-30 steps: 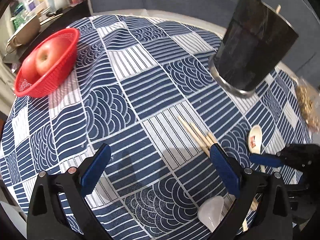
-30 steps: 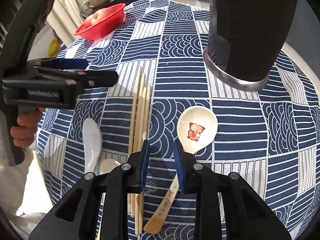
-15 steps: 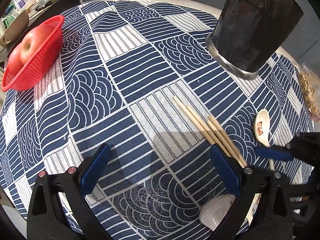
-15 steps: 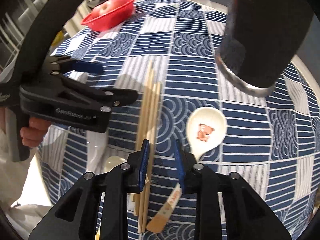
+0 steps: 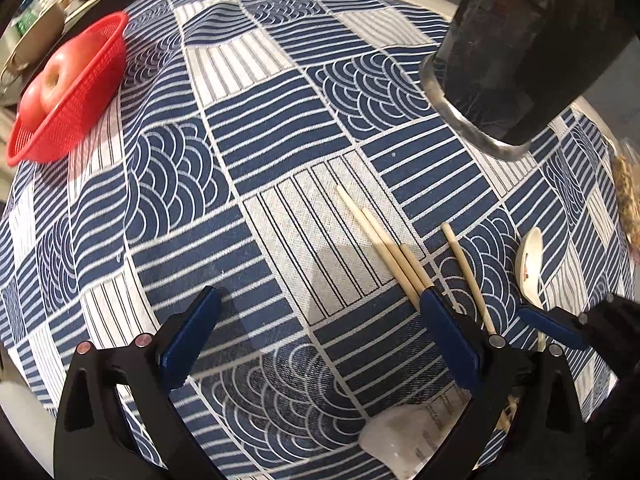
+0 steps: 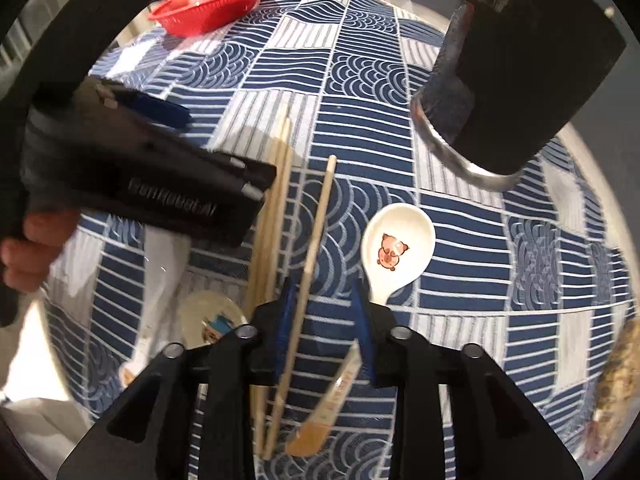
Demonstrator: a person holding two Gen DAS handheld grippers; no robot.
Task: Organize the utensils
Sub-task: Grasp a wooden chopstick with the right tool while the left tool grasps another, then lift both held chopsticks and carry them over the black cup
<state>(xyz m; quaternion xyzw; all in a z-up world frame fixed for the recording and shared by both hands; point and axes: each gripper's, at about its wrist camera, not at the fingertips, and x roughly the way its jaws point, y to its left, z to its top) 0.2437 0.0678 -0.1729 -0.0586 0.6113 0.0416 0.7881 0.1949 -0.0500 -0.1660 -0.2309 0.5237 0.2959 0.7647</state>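
Chopstick [image 6: 316, 240] lies between right gripper [image 6: 324, 312] blades, jaws part open, grip uncertain; three more just left. Left gripper [image 5: 316, 328] gapes wide, empty. Spoon [image 6: 398, 252] right of chopsticks; holder [image 6: 516, 72] far right.

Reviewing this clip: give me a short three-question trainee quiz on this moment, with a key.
1. True or false: the left gripper is open.
2. What fruit lies in the red basket? A) orange B) apple C) banana
3. Fill in: the single chopstick between the right gripper fingers lies apart from the ____ of chopsticks.

Key: 1 true; 2 B, apple; 3 bundle.
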